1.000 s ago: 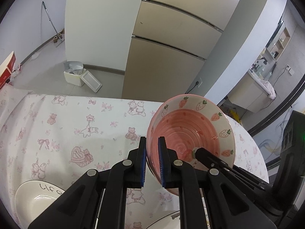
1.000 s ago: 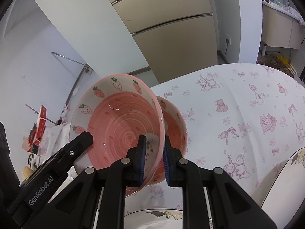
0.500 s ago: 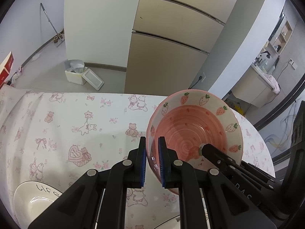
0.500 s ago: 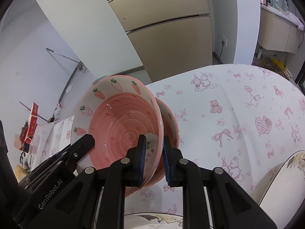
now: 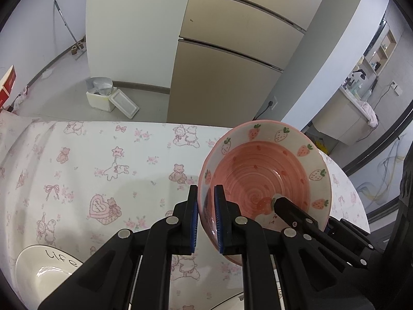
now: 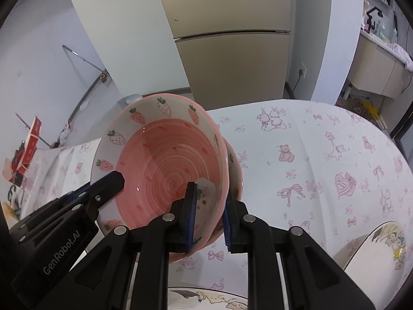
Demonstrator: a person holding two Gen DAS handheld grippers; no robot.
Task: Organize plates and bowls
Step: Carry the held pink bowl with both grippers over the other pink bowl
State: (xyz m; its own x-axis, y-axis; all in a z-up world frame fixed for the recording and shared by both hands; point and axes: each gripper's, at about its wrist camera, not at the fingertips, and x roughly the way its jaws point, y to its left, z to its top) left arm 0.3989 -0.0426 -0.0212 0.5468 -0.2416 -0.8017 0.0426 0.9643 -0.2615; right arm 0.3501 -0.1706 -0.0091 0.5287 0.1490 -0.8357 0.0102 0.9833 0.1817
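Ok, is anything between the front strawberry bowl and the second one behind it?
Nothing visible. The front bowl lies right against the second bowl, with the left gripper and right gripper clamped on its rim.

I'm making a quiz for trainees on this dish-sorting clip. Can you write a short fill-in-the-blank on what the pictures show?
1. The pink bowl has ____ painted around its rim.
2. The left tongs and right tongs are both ____ on that bowl's rim.
3. In the right wrist view, a second pink bowl sits directly ____ the held one.
4. The white bowl on the tablecloth bears the word ____.

Missing words: strawberries; shut; behind; life
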